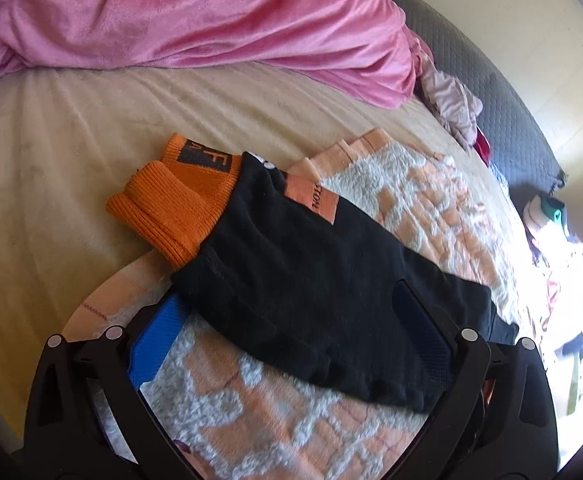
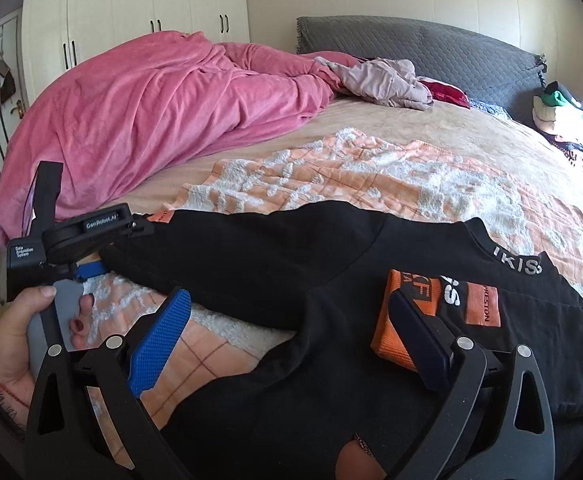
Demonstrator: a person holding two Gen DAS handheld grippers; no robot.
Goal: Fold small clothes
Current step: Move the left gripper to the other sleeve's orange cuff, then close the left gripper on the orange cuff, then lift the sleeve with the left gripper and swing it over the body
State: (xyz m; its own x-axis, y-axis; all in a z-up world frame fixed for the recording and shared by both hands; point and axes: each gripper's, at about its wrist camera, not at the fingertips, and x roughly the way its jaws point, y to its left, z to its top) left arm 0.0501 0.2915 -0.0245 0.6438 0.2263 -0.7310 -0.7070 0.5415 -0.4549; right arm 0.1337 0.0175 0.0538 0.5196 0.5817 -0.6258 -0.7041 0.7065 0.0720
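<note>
A small black top (image 2: 291, 276) with orange cuffs lies on an orange-and-white towel (image 2: 371, 176) on the bed. In the left wrist view its black sleeve (image 1: 291, 280) with an orange cuff (image 1: 179, 208) stretches across the towel (image 1: 275, 412). My left gripper (image 1: 291, 320) is open, its fingers astride the sleeve; it also shows in the right wrist view (image 2: 91, 268) at the sleeve's end. My right gripper (image 2: 291, 332) is open over the top's body, its right finger (image 2: 423, 340) beside a folded-in orange cuff (image 2: 403, 320).
A pink blanket (image 2: 139, 120) is heaped at the back left of the bed. Crumpled clothes (image 2: 379, 80) lie by the grey headboard (image 2: 451, 52). A pile of clothes (image 2: 571, 128) sits at the right edge. The beige sheet (image 1: 71, 140) lies beyond the towel.
</note>
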